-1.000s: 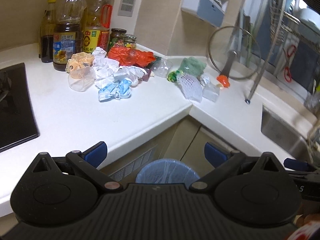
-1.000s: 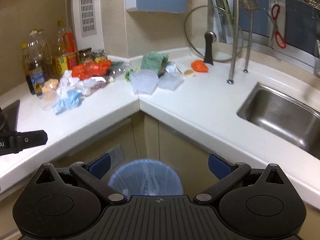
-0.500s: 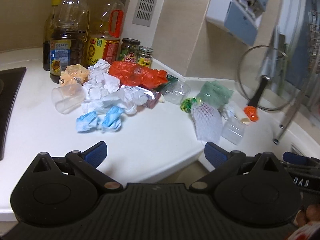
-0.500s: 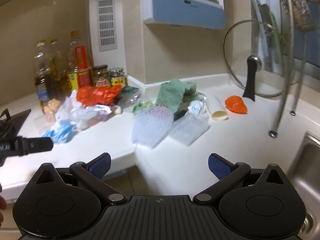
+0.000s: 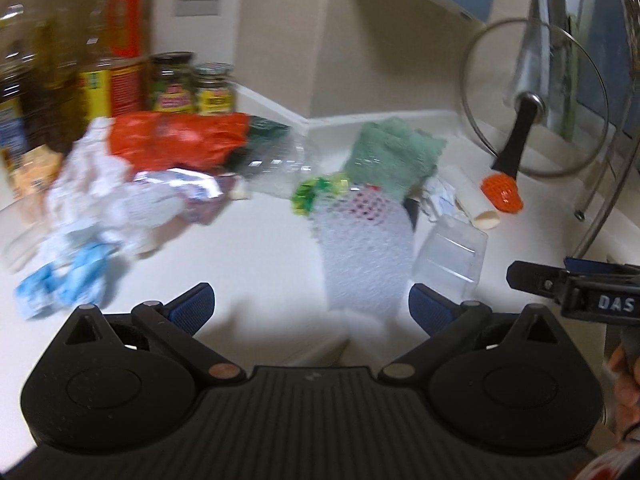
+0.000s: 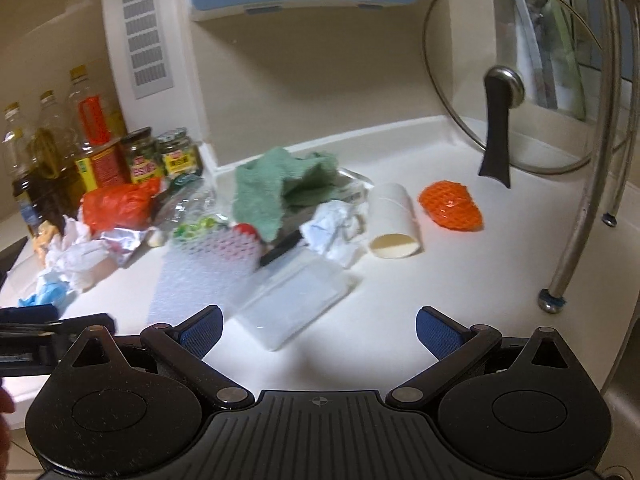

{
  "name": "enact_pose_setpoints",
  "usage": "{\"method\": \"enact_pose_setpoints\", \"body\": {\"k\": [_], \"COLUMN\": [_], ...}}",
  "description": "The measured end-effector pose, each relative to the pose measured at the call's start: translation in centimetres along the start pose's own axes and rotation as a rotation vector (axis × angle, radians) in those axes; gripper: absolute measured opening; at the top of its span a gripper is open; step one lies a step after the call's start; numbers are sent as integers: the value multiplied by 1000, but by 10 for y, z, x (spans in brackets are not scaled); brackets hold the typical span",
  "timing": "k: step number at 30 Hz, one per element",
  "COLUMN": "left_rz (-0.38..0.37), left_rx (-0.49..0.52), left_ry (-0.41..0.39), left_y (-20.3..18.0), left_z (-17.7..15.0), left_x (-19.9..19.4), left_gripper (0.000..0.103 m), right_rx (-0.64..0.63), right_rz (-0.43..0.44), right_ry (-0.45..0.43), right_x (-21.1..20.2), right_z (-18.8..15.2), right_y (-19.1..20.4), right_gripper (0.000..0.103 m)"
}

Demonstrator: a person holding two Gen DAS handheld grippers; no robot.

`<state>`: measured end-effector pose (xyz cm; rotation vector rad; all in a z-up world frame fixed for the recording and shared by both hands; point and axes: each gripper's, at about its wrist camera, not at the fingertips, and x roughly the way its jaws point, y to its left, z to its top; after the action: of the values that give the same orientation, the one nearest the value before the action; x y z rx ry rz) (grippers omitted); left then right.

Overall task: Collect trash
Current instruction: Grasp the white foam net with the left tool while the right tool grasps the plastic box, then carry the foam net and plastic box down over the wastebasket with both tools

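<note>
Trash lies across the white corner counter (image 5: 260,256). A white foam net (image 5: 362,252) lies just ahead of my open, empty left gripper (image 5: 311,306). A clear plastic box (image 6: 294,298) lies just ahead of my open, empty right gripper (image 6: 318,330). Behind are a green cloth (image 6: 280,188), crumpled white paper (image 6: 334,228), a paper cup on its side (image 6: 392,220), an orange net piece (image 6: 450,204), a red bag (image 5: 176,140), foil (image 5: 176,184) and blue wrappers (image 5: 68,280). The right gripper shows at the right edge of the left wrist view (image 5: 576,286).
Oil bottles (image 6: 52,160) and two jars (image 6: 160,156) stand at the back left wall. A glass pot lid (image 6: 508,80) leans at the back right. A metal rack leg (image 6: 576,240) stands on the counter at the right.
Both grippers moved forward and closer to the trash on the counter. The bin below the counter edge is out of view. Both stay open.
</note>
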<state>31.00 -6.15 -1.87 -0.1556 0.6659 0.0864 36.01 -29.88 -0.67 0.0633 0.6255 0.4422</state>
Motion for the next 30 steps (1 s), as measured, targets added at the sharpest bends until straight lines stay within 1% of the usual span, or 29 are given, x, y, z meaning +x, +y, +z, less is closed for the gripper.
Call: {"method": "enact_pose_setpoints", "body": {"k": [2, 3, 5, 8, 11, 12, 13, 14, 15, 16, 19, 22, 26, 30], "left_rz": [-18, -25, -36, -35, -49, -51, -50, -48, -50, -57, -52, -49, -45, -42], "left_rx": [25, 38, 66, 105, 115, 113, 112, 111, 108, 101, 106, 83, 42, 14], "left_ry": [7, 14, 31, 50, 70, 76, 81, 86, 92, 91, 79, 63, 44, 31], "left_y": [-8, -11, -16, -20, -21, -21, -21, -20, -20, -19, -17, -12, -3, 0], "left_z": [5, 7, 10, 12, 13, 14, 15, 15, 15, 16, 19, 22, 25, 24], "left_x": [14, 21, 35, 50, 60, 63, 65, 67, 68, 67, 58, 45, 27, 11], "left_gripper": [100, 96, 93, 88, 80, 72, 58, 50, 37, 30, 16, 14, 14, 14], "right_rx": [3, -4, -16, -33, -61, -77, -98, -121, -148, -176, -253, -332, -440, -502], "right_rz": [-1, 0, 6, 26, 58, 74, 88, 99, 113, 129, 177, 222, 286, 324], "right_ry": [9, 15, 25, 38, 40, 41, 44, 46, 48, 50, 48, 62, 73, 103], "right_x": [1, 3, 7, 16, 23, 25, 28, 31, 35, 39, 49, 62, 78, 93], "right_z": [0, 0, 1, 2, 6, 8, 10, 11, 13, 14, 18, 21, 23, 22], "right_y": [-6, -9, -12, -16, -18, -18, -18, -17, -15, -14, -11, -8, -4, -3], "right_gripper": [103, 103, 103, 103, 103, 103, 103, 103, 103, 103, 103, 103, 103, 103]}}
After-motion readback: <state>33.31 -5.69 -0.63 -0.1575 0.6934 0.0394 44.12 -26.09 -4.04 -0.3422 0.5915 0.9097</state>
